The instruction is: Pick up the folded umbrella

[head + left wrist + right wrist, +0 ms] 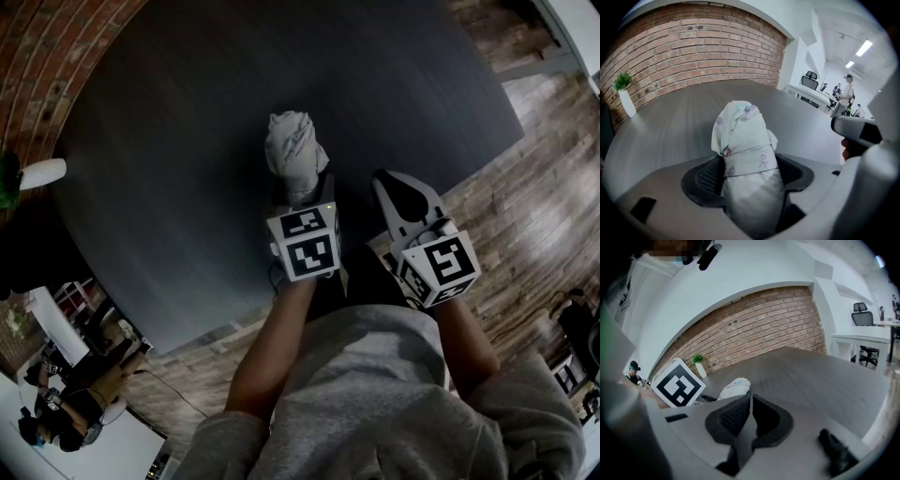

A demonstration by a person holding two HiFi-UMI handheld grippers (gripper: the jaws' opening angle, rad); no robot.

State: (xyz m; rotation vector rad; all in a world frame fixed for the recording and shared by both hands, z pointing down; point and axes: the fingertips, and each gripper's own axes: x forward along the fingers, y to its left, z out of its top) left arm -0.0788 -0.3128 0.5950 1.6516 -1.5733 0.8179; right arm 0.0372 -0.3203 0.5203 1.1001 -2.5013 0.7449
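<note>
Left gripper (pixel 747 174): I'm clamped on the folded umbrella (pixel 743 136) at its strapped middle. It looks soft and light. My right gripper (pixel 749 405) is pressed together, empty.

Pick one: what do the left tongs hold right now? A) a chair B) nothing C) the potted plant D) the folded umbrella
D: in the left gripper view the left tongs are shut on the folded umbrella, its pale fabric standing up between the jaws, off the table.
</note>
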